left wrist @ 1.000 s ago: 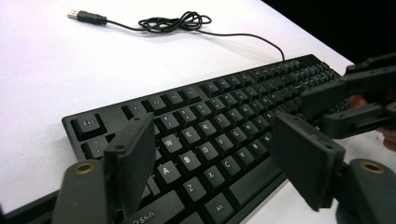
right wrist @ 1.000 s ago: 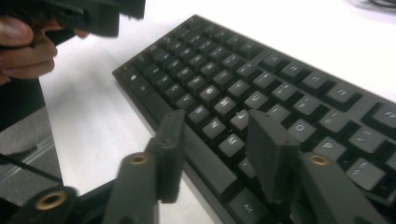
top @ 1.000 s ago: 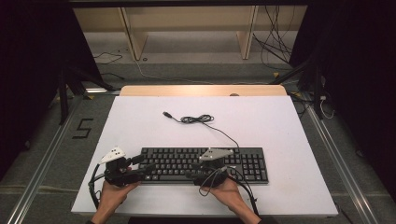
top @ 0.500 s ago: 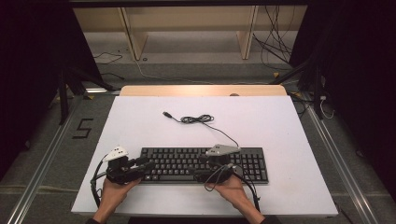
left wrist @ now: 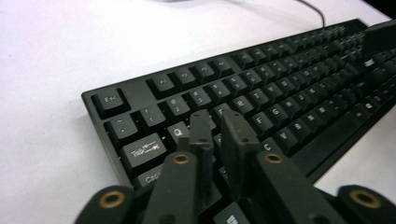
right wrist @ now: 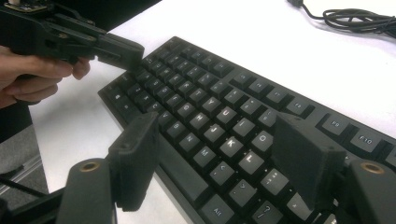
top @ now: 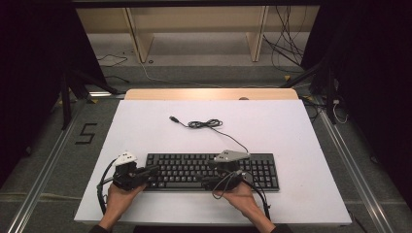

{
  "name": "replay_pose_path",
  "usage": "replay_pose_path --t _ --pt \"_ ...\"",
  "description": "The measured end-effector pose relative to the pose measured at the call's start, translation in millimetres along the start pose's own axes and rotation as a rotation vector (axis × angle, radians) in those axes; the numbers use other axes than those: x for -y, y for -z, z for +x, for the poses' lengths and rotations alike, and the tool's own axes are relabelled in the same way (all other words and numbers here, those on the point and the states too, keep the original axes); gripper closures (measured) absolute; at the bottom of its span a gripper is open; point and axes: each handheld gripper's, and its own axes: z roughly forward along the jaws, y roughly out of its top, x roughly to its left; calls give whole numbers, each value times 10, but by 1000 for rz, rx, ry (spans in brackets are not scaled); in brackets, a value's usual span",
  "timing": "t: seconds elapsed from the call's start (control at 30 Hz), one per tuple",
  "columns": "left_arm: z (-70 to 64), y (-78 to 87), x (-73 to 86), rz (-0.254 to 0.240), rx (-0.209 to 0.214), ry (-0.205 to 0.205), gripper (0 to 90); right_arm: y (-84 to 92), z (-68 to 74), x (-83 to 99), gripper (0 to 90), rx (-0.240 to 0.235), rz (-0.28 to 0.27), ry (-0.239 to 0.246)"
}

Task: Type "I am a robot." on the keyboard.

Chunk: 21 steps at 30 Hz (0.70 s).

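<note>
I saw a black keyboard [top: 212, 171] with white key legends on a white table [top: 291, 126]. Its cable [top: 206, 124] was black. Both grippers, left [left wrist: 218, 126] and right [right wrist: 224, 154], were black with brass-coloured screws.

A white table [top: 291, 131] seen from above, with a black keyboard [top: 194, 170] lying lengthwise near its front edge. The keyboard's black cable [top: 206, 124] runs from its back edge toward the middle of the table, where it lies in a loose coil with the plug end pointing left. Two hands come in from the bottom, each holding a black gripper. The left gripper [top: 154, 170] lies over the keyboard's left end, its jaws having just been closing. The right gripper [top: 216, 178] sits over the front middle rows, its jaws having just been opening. Beyond the table are a wooden shelf [top: 194, 29] and grey floor.
</note>
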Motion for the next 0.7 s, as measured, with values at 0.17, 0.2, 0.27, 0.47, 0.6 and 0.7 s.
replay_pose_path --t 0.17,0.2,0.27,0.47,0.6,0.7 --pt "12 -18 -3 12 -8 4 877 2 12 -1 316 -3 -1 7" --pt "15 -24 -4 17 -11 3 883 3 14 -2 314 -4 -1 8" --pt "20 -38 -1 24 -14 3 887 4 17 -3 312 -7 -3 7" --pt "17 -63 -1 40 -13 2 888 16 25 -6 305 -7 -9 10" --pt "17 -80 1 51 -13 -2 888 30 33 -3 303 -10 -12 10" --pt "15 -82 0 53 -13 -3 889 44 36 -2 303 -11 -14 11"
